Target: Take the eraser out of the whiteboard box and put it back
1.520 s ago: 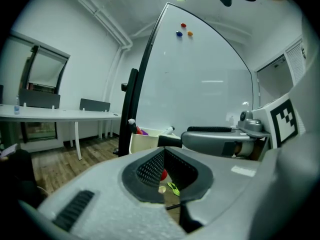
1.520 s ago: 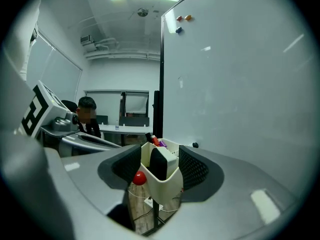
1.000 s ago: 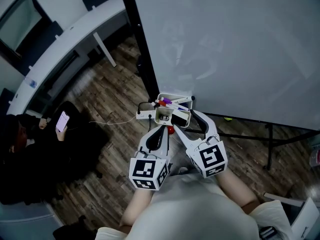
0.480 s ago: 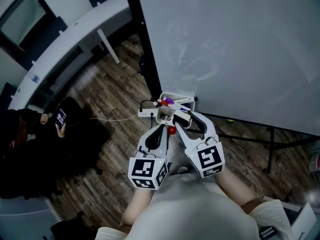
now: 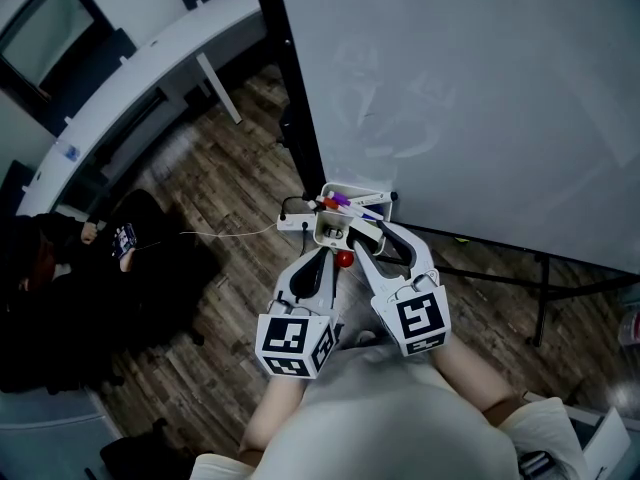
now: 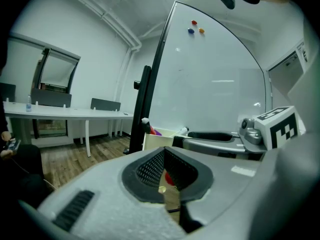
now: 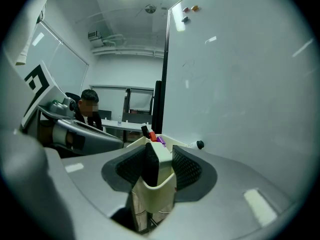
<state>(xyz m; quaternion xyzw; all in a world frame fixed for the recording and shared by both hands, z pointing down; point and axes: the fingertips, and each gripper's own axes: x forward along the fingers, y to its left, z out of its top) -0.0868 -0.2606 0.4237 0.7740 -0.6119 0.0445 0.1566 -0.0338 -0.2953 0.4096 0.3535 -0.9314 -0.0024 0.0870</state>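
The eraser (image 7: 162, 169) is seen upright in the cream whiteboard box (image 7: 152, 197), which is hung at the lower corner of the whiteboard (image 5: 480, 88). It is clamped between the jaws of the right hand-held gripper (image 7: 158, 159), which have just been closing. The left hand-held gripper (image 6: 164, 169) is held just beside it, jaws together and empty.

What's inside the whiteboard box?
Visible: markers with red and purple caps at the far end; the eraser upright at the near end, between the right gripper's jaws, which have just been closing. The whiteboard box walls hide its floor and the markers' barrels.
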